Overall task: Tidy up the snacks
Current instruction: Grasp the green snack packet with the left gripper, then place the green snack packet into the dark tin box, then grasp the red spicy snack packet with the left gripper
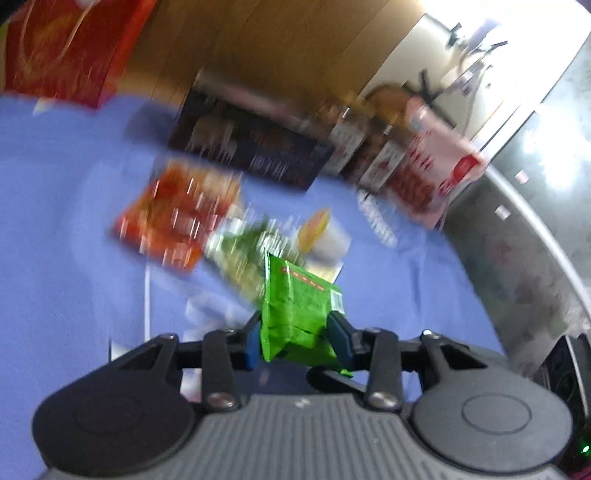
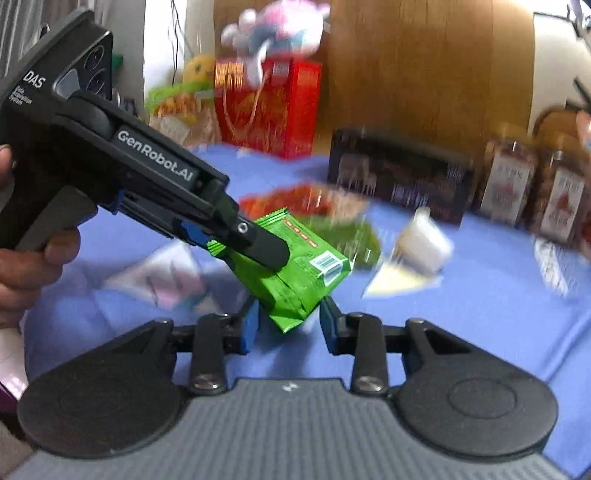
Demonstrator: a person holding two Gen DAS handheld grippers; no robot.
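Note:
A green snack packet point(image 1: 295, 314) is held above the blue cloth. My left gripper point(image 1: 295, 338) is shut on it; in the right wrist view the left gripper point(image 2: 255, 247) clamps the packet point(image 2: 295, 273) from the upper left. My right gripper point(image 2: 290, 325) is open, its fingers on either side of the packet's lower end without pressing it. A red-orange snack bag point(image 1: 173, 218) and a second green bag point(image 1: 240, 251) lie blurred on the cloth beyond.
A dark box point(image 2: 399, 177) stands at the back with labelled jars point(image 2: 506, 181) to its right. A red gift box point(image 2: 266, 107) and plush toys point(image 2: 273, 33) are behind. A white cup point(image 2: 421, 240) lies on the blue cloth point(image 2: 480, 314).

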